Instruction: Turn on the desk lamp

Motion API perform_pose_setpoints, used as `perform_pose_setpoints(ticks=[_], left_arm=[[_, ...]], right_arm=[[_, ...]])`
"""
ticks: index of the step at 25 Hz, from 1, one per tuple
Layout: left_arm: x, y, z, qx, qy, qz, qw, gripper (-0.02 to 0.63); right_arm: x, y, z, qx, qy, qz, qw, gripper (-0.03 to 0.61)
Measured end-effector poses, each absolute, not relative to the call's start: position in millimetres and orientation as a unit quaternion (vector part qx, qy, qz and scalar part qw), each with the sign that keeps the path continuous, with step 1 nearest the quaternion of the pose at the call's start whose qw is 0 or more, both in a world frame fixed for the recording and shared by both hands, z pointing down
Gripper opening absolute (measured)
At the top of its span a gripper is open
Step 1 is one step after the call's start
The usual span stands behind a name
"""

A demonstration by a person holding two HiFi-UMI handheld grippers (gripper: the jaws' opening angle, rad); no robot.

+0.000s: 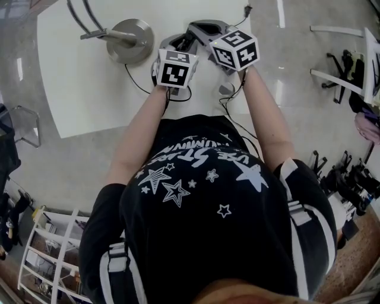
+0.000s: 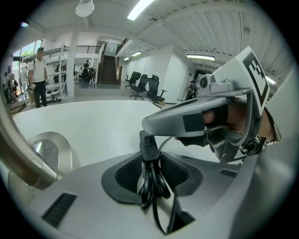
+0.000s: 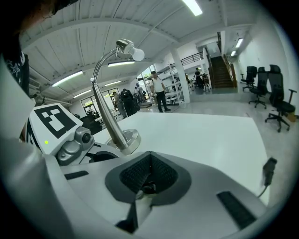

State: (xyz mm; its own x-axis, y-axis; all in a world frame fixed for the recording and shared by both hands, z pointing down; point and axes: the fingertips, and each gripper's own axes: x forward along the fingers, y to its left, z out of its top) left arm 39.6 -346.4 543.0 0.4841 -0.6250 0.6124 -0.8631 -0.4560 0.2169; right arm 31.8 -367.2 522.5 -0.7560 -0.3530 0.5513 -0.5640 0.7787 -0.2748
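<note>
The desk lamp's round metal base (image 1: 127,40) stands on the white table (image 1: 77,89), and its curved neck (image 3: 105,100) rises to a white bulb (image 3: 136,54). A black cord (image 1: 138,83) runs from the base to my grippers. My left gripper (image 2: 149,156) is shut on the cord's black inline switch (image 2: 148,148), with the cord looped below the pads. My right gripper (image 3: 148,173) is shut. Its closed tips (image 2: 163,122) hover just over the switch. The two grippers meet at the table's far middle (image 1: 189,37).
The cord's plug (image 1: 247,10) lies loose at the table's far right (image 3: 268,170). Office chairs (image 1: 347,65) stand on the floor at the right and a white rack (image 1: 53,255) at the lower left. People (image 2: 37,74) stand far off in the hall.
</note>
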Motion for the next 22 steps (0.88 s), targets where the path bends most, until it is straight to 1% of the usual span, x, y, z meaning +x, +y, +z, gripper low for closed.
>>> perform_pose_setpoints(ticks=[6,9,14,22], left_arm=[[39.7,-346.1,544.4,0.818,-0.457,0.232,0.259,0.140],[40.6,-350.8,539.8,0.823,-0.460,0.227,0.244,0.140],[39.0,-345.9,546.8,0.815,-0.462,0.235,0.259,0.140],[39.0,-346.7,547.3,0.814,-0.465,0.235,0.259,0.138]], right_arm=[[28.0,-369.3,529.2,0.238,-0.912,0.174,0.285,0.005],[27.8,-370.5,529.9,0.236,-0.910,0.180,0.288,0.005],[27.2,-371.4,531.4,0.232,-0.905,0.191,0.301,0.005],[29.3,-373.9,533.6,0.235,-0.903,0.220,0.283,0.005]])
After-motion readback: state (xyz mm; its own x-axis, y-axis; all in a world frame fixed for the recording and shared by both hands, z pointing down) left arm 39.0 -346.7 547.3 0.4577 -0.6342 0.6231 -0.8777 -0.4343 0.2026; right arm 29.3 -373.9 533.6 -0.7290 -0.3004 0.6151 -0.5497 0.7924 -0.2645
